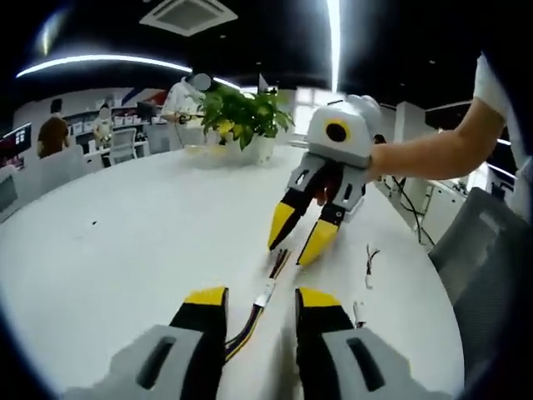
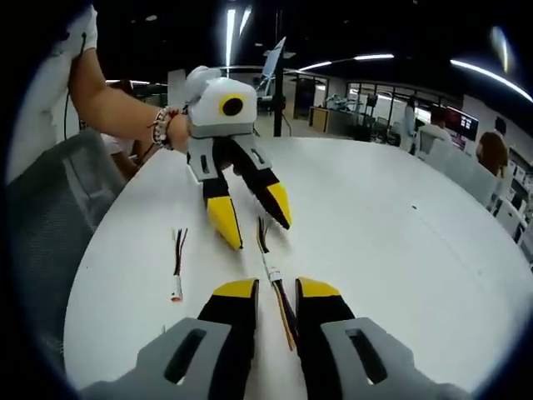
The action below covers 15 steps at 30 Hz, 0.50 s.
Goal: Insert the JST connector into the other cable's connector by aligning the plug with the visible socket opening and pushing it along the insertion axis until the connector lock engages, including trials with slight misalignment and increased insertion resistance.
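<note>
On the round white table (image 1: 125,250) lies a cable with a small white connector (image 1: 265,293) midway along it. Red and black wires lead away from the connector and yellow and black wires run toward me. My left gripper (image 1: 262,298) stands open with its jaws either side of that connector. My right gripper (image 1: 300,235) hangs open over the cable's far red-black end. In the right gripper view the same connector (image 2: 271,272) lies just ahead of my open right gripper (image 2: 277,290). Beyond it the left gripper (image 2: 252,215) is open over the wires.
A second short cable (image 1: 369,257) (image 2: 177,267) with a white plug lies loose beside the grippers. A potted plant (image 1: 241,117) stands at the far table edge. A grey chair (image 2: 50,208) sits by the table. People sit at desks in the background.
</note>
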Tool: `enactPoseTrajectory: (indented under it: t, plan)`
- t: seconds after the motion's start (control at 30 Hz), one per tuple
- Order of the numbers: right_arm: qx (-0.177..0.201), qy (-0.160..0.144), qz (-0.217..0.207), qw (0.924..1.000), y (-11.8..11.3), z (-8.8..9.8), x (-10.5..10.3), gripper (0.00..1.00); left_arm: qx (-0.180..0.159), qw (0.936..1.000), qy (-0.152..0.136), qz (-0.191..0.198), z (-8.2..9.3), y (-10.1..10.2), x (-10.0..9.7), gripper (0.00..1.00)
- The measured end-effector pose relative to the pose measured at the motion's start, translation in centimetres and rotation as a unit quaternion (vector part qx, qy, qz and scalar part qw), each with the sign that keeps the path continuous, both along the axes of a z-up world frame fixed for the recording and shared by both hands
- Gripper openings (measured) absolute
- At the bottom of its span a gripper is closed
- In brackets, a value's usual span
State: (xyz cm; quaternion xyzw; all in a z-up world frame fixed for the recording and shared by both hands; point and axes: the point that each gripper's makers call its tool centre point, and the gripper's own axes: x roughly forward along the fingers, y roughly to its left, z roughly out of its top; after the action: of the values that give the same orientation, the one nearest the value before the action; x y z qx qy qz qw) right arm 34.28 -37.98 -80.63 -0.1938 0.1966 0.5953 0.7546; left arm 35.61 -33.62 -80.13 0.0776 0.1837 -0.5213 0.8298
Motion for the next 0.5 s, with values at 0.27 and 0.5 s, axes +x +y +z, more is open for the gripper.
enactPoseTrajectory:
  t: [0.27, 0.5]
  plan:
    - [0.015, -0.022, -0.022, 0.9994, -0.8, 3.3, -1.8, 0.16, -0.006, 0.9997, -0.024, -0.005, 2.6, 0.0, -2.3, 0.33]
    - [0.022, -0.027, -0.026, 0.9990, -0.9, 4.4, -3.4, 0.17, -0.010, 0.9991, -0.041, -0.003, 4.2, 0.3, -4.1, 0.33]
